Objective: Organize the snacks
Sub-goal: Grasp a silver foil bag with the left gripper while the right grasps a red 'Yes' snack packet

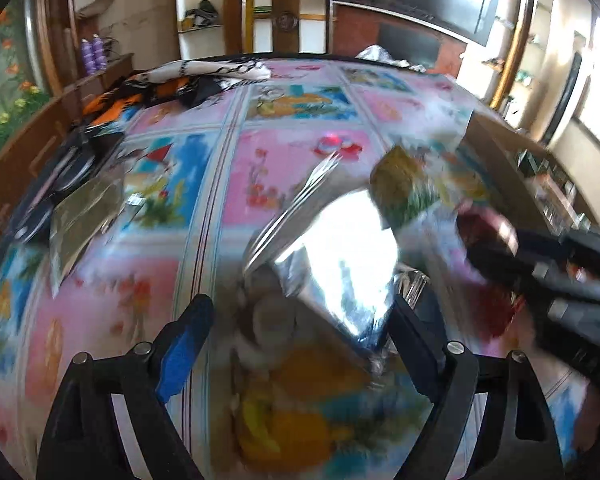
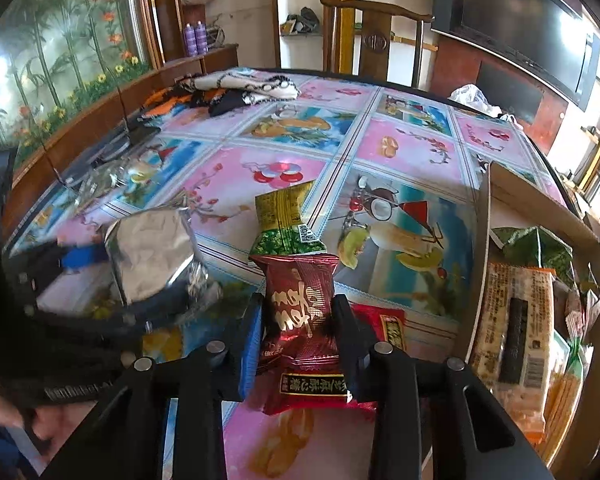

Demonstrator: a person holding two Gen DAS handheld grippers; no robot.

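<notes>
While the right gripper (image 2: 296, 320) is pinching the dark red foil snack packet with gold lettering (image 2: 300, 320) across its middle, just above the flowered plastic tablecloth (image 2: 400, 152), the packet is looking light, crinkly and slick — a puffed pillow that will probably give under the pads and could slide if squeezed only at a smooth face. Taking it across the padded middle, as now, seems sounder than pulling by a crimped end seam. Just beyond it a green-and-yellow wrapped snack (image 2: 284, 220) is lying on the cloth, and the open cardboard box (image 2: 540, 208) on the right is already holding other packets. The left gripper (image 1: 300, 340) is standing with jaws spread around a shiny silver foil bag (image 1: 332, 248) — blur is hiding whether the pads are touching it.
</notes>
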